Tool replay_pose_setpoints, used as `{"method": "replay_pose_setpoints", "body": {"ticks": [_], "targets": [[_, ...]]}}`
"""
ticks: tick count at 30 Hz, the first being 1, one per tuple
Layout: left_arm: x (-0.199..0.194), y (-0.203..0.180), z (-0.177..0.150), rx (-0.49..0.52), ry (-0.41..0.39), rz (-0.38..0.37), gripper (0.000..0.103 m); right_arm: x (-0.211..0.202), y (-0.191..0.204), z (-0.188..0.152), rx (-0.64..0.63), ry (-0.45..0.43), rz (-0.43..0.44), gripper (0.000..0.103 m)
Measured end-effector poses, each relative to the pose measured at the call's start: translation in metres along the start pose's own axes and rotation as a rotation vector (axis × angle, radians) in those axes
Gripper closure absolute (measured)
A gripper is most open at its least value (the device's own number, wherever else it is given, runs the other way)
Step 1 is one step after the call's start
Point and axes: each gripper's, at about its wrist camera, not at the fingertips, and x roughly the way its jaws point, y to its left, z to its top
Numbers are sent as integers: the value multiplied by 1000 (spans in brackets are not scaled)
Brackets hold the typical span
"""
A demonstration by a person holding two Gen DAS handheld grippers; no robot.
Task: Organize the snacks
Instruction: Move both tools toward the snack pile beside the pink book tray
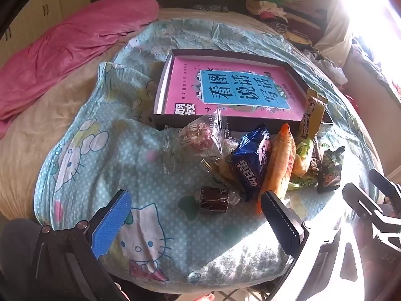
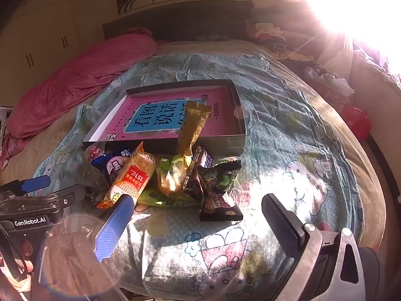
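I lost upper-right room corner (image 2: 351, 0) to window glare; tall gold wrapper (image 2: 193, 130) hid pink book's blue title panel (image 2: 155, 120).

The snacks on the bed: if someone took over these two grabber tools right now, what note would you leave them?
Left gripper: open, empty, hovering over the quilt just short of the small brown candy.
Right gripper: open, empty, hovering in front of the dark green packet.
Snacks: all heaped on the quilt against the box's near wall: blue packet, orange packet, clear bag, green ones behind. The gold bar leans on the box rim.
Box: holds only a pink book.
Done: nothing sorted yet.
Left: the whole pile, presumably into the box.
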Motion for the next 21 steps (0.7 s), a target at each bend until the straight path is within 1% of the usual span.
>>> {"method": "replay_pose_setpoints", "body": {"ticks": [1,3,4,6,8,9,12,13,21], "targets": [[0,1,0,-12,-6,-12,0,0,0,0,1,-2,0,0],[-1,1,-1,-10,-6,-6,0,0,-1,1,3,-7,1,0],[-1,2,-1,-10,-7,-5,0,-6,1,0,-3,-25,4,0],[-1,1,0,-8,-7,-6,0,-4,-1,1,1,-17,10,0],[-2,1,-1,-9,-9,-8,0,-9,0,0,8,-27,8,0],[-2,-6,-2,-6,-9,-7,0,-11,3,1,6,-26,5,0],[-4,-6,0,-5,-12,-7,0,-8,-2,1,9,-8,15,0],[-4,-2,0,-4,-13,-16,0,-8,-2,1,9,-10,15,0],[-4,-1,1,-3,-14,-16,0,-7,1,0,-1,-12,17,0]]}}
